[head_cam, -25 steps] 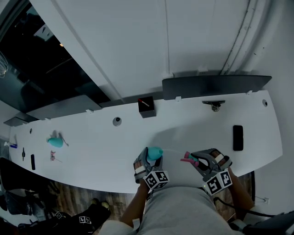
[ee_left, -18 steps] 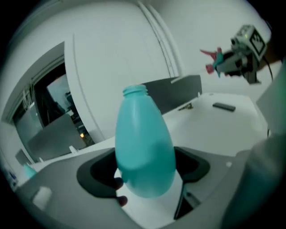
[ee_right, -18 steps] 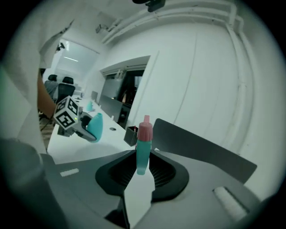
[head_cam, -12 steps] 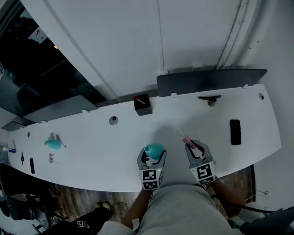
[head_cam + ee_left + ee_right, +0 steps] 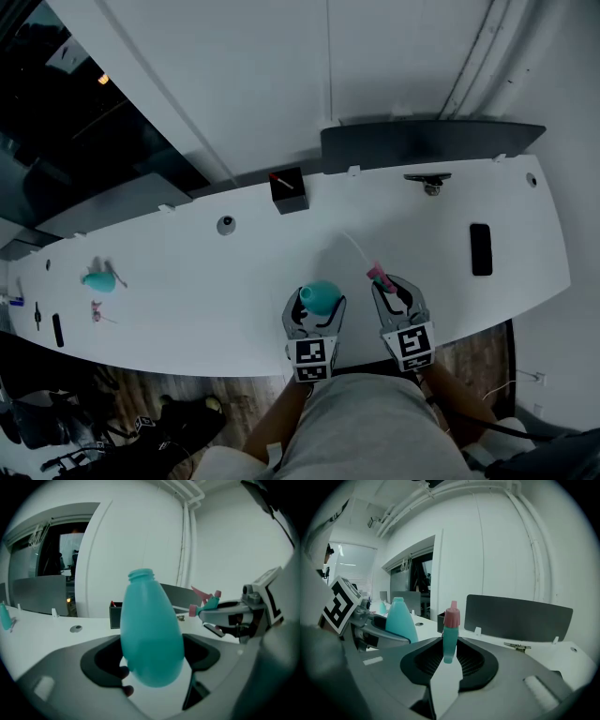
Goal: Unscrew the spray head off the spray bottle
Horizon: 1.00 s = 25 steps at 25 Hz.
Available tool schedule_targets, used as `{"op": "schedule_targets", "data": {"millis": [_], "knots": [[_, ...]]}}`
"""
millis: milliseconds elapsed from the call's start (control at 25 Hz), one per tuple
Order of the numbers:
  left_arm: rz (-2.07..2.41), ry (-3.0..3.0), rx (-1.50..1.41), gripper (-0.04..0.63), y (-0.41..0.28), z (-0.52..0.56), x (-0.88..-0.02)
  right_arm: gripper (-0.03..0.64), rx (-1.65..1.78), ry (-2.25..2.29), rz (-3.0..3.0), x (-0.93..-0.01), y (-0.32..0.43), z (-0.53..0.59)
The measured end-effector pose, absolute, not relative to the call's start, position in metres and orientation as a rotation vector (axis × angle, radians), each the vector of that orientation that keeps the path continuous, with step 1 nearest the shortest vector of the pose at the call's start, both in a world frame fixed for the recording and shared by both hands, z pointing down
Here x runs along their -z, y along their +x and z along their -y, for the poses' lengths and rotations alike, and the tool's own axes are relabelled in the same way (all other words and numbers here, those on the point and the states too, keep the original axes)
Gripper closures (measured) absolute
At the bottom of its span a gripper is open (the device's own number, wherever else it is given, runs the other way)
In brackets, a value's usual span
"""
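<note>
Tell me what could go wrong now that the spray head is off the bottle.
1. The bottle has an open neck, and the left tool grips only its rounded lower body. A tilt could spill any contents, or the bottle might slip.
2. The spray head in the right tool carries a thin dip tube out over the desk; it may snag or drip there.

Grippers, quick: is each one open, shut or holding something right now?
Left gripper: closed on the teal spray bottle, whose neck is bare.
Right gripper: closed on the spray head, which is off the bottle.
</note>
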<state>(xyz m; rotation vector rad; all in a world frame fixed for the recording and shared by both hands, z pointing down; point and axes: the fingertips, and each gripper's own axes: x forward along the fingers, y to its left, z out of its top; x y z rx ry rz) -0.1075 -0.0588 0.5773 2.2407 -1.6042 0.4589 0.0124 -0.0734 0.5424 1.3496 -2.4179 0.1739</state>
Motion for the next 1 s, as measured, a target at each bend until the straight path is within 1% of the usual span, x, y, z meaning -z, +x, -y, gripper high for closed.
{"op": "schedule_targets", "data": {"millis": [280,520,720,840,1000], "knots": [[1.523,2.306,-0.501,0.206,-0.087,0.034,-0.585,0.526,-0.214,1.416,2.395,-0.548,0.031,0.043],[1.619,2.276,-0.486,0.205,-0.065,0.011,-0.57,0.526,-0.198,1.335,2.489,-0.539,0.042,0.024],[1.689,2.244,-0.505,0.205,-0.041,-0.017,-0.564,0.526,-0.226,1.344,2.561,-0.533,0.068,0.002],[1.751,2.2,-0.534,0.205,-0.038,-0.034,-0.563,0.526,-0.273,1.351,2.597,-0.533,0.087,-0.009],[1.817,2.116,-0.57,0.204,-0.05,-0.055,-0.566,0.526,-0.337,1.372,2.623,-0.535,0.103,-0.022]]}}
